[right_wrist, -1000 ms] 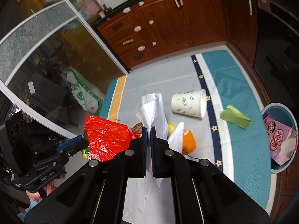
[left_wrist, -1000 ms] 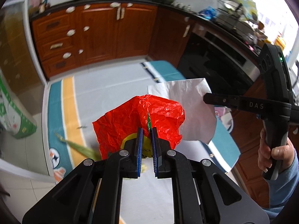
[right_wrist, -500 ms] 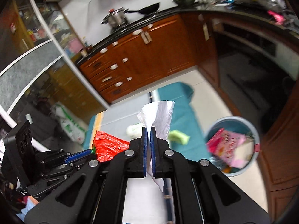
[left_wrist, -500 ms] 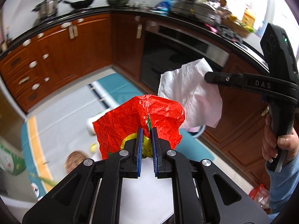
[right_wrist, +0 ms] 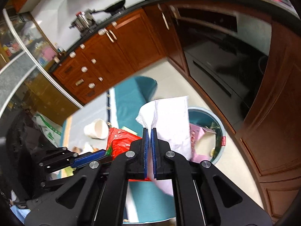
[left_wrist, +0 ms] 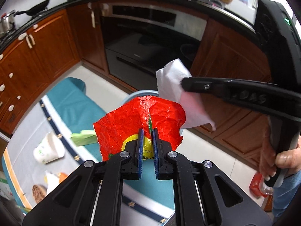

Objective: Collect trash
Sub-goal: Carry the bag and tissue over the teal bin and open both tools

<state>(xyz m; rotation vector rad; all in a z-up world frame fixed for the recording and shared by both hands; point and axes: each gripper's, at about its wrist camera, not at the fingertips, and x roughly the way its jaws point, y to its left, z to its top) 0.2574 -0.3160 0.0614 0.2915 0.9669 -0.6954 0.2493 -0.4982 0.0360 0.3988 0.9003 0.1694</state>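
The left hand-held gripper (left_wrist: 147,131) is clamped on a crumpled red wrapper (left_wrist: 135,120) standing upright. The right hand-held gripper (right_wrist: 150,131) pinches a white tissue (right_wrist: 169,116), long axis upright, above the bin (right_wrist: 216,128) beyond, on the floor.

Left wrist camera peers steeply down along its own fingers (left_wrist: 138,146), close over the floor mat (left_wrist: 75,103). Right wrist camera tilts down too, fingers (right_wrist: 144,146) in the foreground, facing the cabinets (right_wrist: 120,52). Both catch the oven (left_wrist: 150,43), the mat, the bin (right_wrist: 216,131) and the cup (right_wrist: 96,129).
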